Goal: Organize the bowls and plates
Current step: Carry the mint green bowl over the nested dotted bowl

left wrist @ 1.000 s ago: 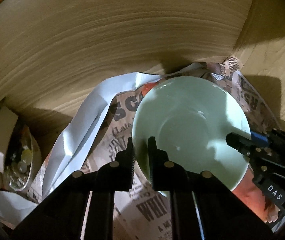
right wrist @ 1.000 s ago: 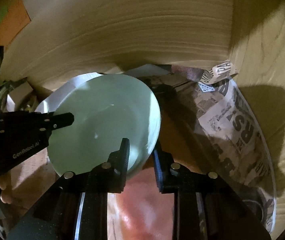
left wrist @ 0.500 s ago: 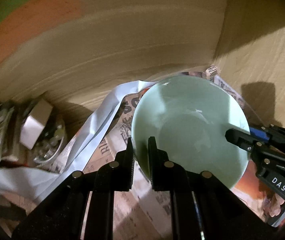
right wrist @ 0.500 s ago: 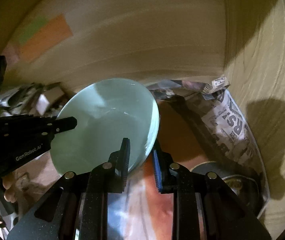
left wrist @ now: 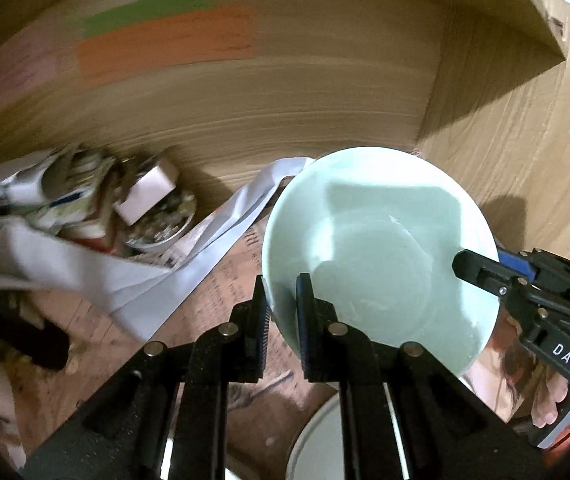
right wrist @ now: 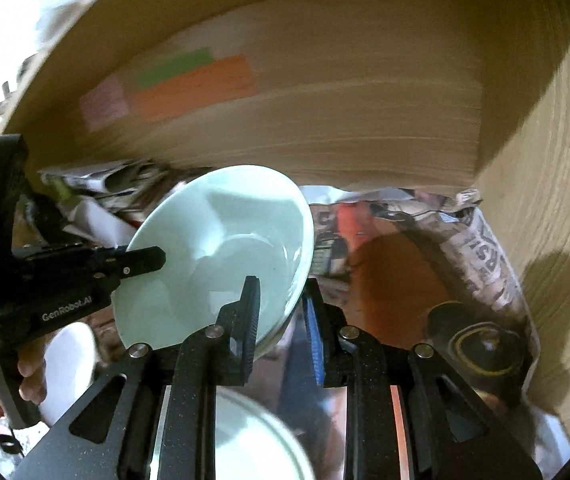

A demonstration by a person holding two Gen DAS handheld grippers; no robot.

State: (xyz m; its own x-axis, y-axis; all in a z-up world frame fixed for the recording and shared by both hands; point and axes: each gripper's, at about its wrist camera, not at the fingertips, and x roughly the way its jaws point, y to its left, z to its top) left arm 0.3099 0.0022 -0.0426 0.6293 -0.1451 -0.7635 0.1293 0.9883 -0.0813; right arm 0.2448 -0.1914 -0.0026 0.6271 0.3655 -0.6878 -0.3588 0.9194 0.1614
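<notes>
A pale green bowl (left wrist: 381, 240) hangs inside a cardboard box, held by both grippers. My left gripper (left wrist: 283, 300) is shut on the bowl's near-left rim, one finger inside and one outside. In the left wrist view my right gripper (left wrist: 469, 266) clamps the opposite rim. In the right wrist view the same green bowl (right wrist: 213, 248) tilts toward the camera, my right gripper (right wrist: 281, 300) is shut on its near-right rim, and my left gripper (right wrist: 153, 258) grips its left rim. A white dish (left wrist: 321, 440) lies below, partly hidden by my fingers.
Cardboard box walls (left wrist: 285, 92) with green and orange labels rise behind and to the right. Crumpled newspaper (right wrist: 481, 248) and white paper (left wrist: 213, 248) line the bottom. A glass dish of small things (left wrist: 161, 220) sits at left, a dark round object (right wrist: 481, 344) at right.
Both grippers have lifted the green bowl up and back from the box bottom. More of the wall, the labels and the box's upper edge now show, and a white dish appears below.
</notes>
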